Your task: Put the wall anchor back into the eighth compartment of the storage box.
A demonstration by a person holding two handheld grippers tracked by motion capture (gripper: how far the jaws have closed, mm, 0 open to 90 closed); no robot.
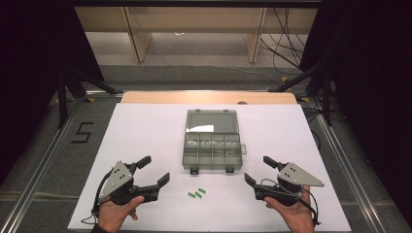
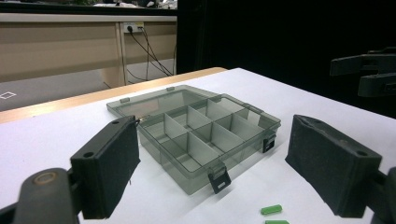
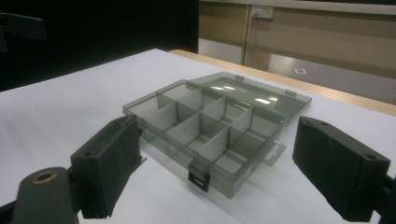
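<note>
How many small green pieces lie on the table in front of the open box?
3. The green pieces lie close together in a slanted row on the white table, just short of the compartment box, between the two grippers.

You face a white-topped desk [image 1: 145, 131] whose light wooden edge shows along the far side. A smoky grey, see-through plastic compartment box [image 1: 212, 153] lies on it near the middle, its lid folded flat open away from you. Three small green cylindrical pieces [image 1: 197, 193] lie loose on the desk just before the box's latches, close together.
</note>
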